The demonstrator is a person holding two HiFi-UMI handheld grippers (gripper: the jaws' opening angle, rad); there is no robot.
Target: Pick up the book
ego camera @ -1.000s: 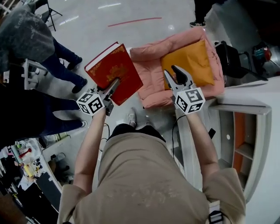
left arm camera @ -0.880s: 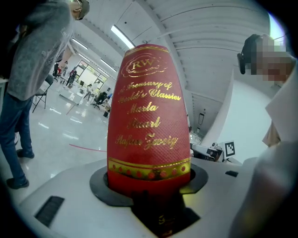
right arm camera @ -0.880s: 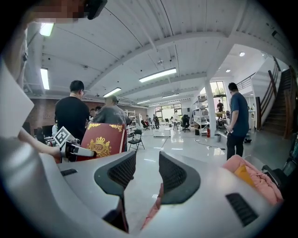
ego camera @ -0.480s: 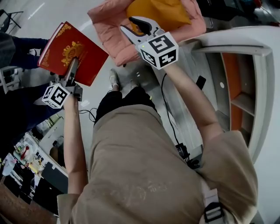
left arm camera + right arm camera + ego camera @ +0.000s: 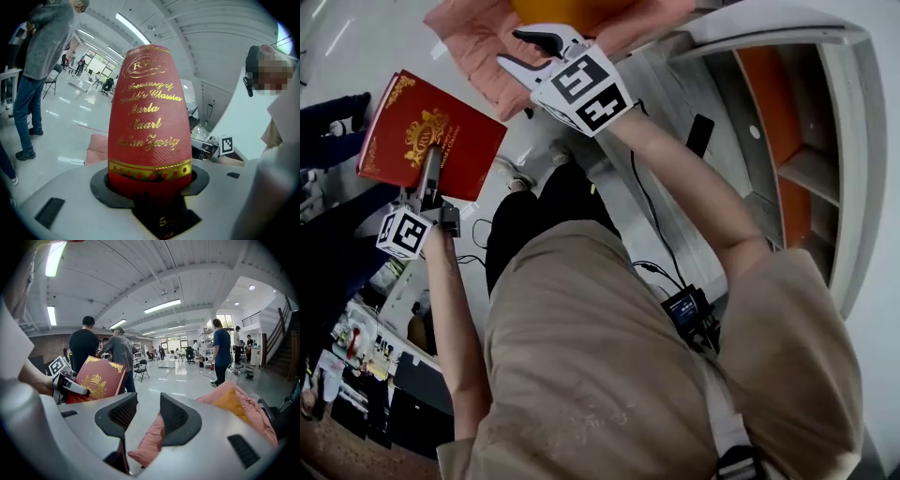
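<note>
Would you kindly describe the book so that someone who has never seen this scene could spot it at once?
Start at the pink armchair at the top of the head view; just left of it, the left gripper grips the book. It is the only red hardback here, with a gold crest and gold corners.

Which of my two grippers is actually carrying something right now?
The left gripper: its jaws are shut on the red hardcover book with gold lettering. The right gripper has its jaws apart, with nothing between them.
</note>
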